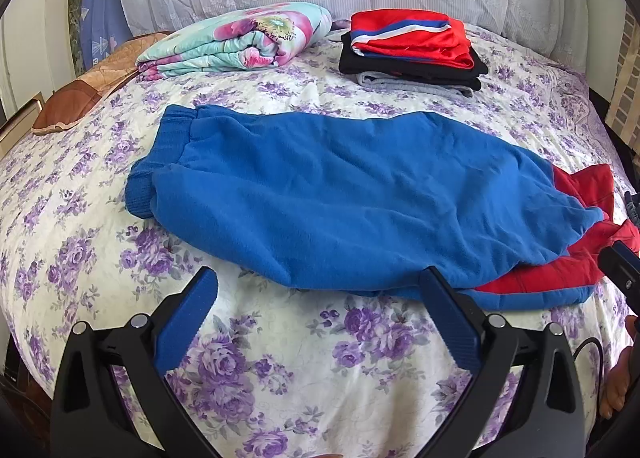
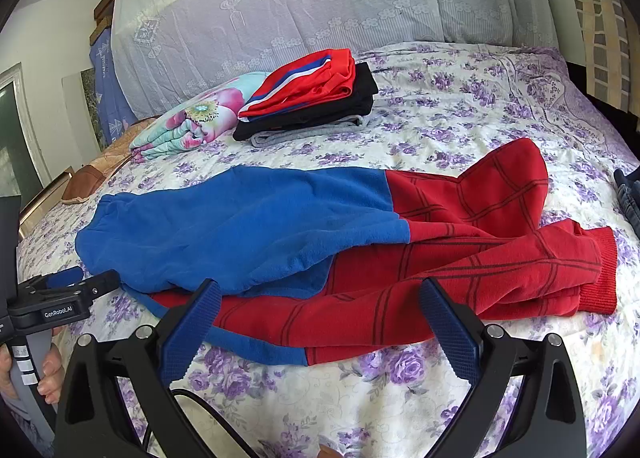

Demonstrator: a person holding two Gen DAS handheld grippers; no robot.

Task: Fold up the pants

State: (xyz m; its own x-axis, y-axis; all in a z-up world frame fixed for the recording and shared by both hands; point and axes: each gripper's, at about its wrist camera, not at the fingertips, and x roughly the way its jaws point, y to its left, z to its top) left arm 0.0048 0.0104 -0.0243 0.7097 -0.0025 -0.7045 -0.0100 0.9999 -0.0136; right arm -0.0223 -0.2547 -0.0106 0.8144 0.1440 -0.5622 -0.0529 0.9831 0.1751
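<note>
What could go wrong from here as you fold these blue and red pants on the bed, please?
1. The pants lie rumpled, one leg crossed over the other, so a fold now may trap creases.
2. Both the left gripper and the right gripper have open jaws at the near hem; a pinch might catch the floral bedspread too.
3. A wide sweep could hit the folded stack.

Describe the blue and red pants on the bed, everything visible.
The blue and red fleece-looking pants lie flat but rumpled across the floral purple bedspread, legs roughly stacked. The upper part is blue with a ribbed waistband; the lower legs are red with dark grid lines and a ribbed cuff. Neither the open left gripper nor the open right gripper grips them.
</note>
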